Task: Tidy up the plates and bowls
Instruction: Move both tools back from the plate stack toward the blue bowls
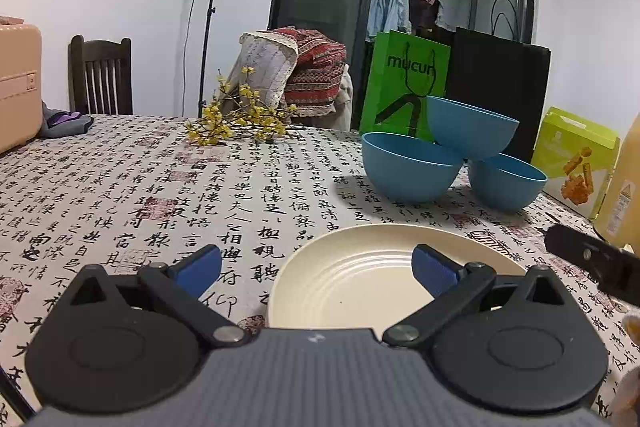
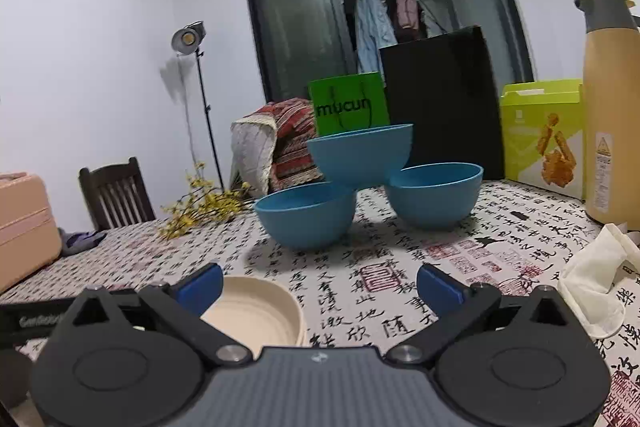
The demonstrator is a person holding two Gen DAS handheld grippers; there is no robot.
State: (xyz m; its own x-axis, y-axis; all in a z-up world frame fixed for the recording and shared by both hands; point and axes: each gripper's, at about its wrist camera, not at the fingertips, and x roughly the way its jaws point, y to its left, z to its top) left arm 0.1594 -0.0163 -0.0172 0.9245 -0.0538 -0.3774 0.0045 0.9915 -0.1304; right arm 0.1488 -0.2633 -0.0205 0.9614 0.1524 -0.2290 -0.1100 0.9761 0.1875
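Observation:
Three blue bowls stand on the calligraphy tablecloth: a left one [image 1: 410, 165] [image 2: 306, 213], a right one [image 1: 506, 181] [image 2: 436, 193], and a third [image 1: 470, 125] [image 2: 360, 151] resting tilted on the rims of both. A cream plate [image 1: 360, 279] [image 2: 260, 311] lies nearer the cameras. My left gripper [image 1: 316, 269] is open just above the plate's near left edge, its right finger over the plate. My right gripper [image 2: 318, 283] is open to the right of the plate, with nothing between its fingers. The other gripper's black tip [image 1: 592, 259] shows at the right edge.
Yellow flowers [image 1: 236, 117] lie at the table's far side. A green bag [image 1: 404, 79], a black bag [image 1: 496, 87], a yellow-green box [image 2: 542, 135] and a tan thermos [image 2: 610, 107] stand behind and right of the bowls. A white cloth [image 2: 596, 279] lies at right, a peach case [image 1: 18, 83] at left.

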